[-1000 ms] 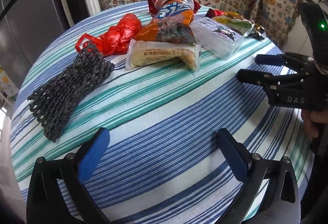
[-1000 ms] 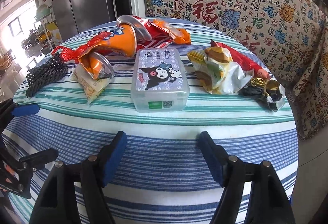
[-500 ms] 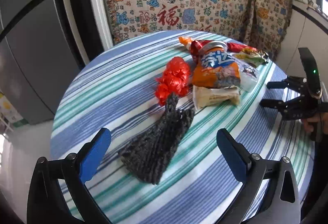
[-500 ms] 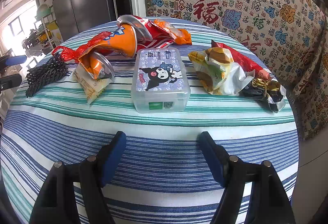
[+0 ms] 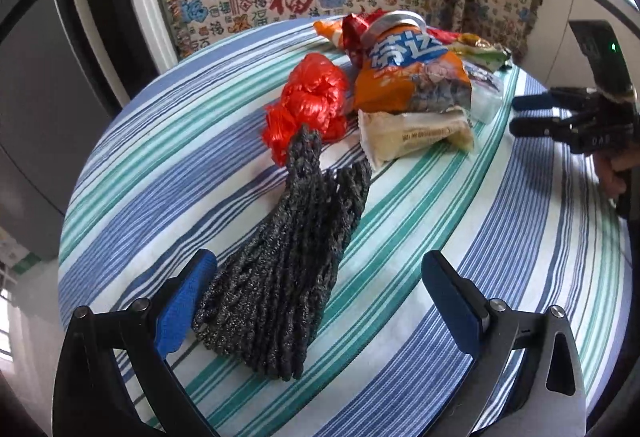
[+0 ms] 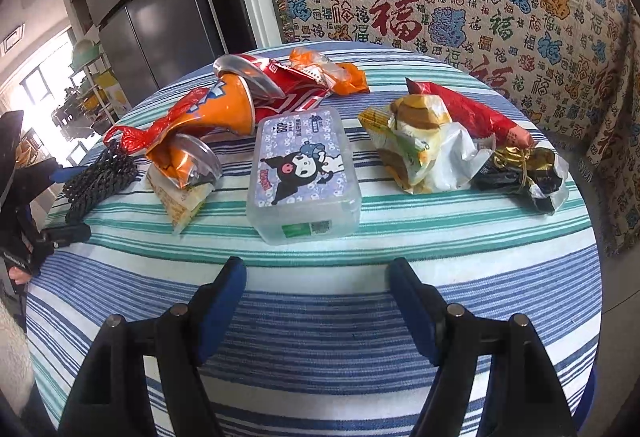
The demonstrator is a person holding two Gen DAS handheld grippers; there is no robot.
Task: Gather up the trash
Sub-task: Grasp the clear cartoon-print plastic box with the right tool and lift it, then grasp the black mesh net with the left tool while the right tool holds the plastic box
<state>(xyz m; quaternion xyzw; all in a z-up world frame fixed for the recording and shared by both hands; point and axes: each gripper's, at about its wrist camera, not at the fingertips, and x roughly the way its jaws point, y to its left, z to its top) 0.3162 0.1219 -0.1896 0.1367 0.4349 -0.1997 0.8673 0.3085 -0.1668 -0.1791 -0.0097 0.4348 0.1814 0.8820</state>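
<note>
Nothing looks collected yet: all the trash lies on the round desk with the blue-and-green striped cloth [image 6: 400, 261], and no bin or bag for it shows in either view. Taking the clear plastic box with the cartoon sticker [image 6: 302, 173] as landmark, the orange crumpled snack bag [image 6: 224, 109] and a pale flat wrapper [image 6: 180, 201] lie just left of it, with the red crumpled plastic bag [image 5: 312, 105] and the black foam net sleeve [image 5: 288, 253] further left. Right of the box sit a yellow-white crumpled wrapper [image 6: 424, 145] and a black-and-gold foil wrapper [image 6: 524, 173].

The left tool [image 5: 320, 301] is spread wide and empty, its jaws either side of the net sleeve's near end. The right tool [image 6: 320, 301] is also spread and empty, short of the box. The pieces touch and overlap, so a grasp may drag neighbours.
</note>
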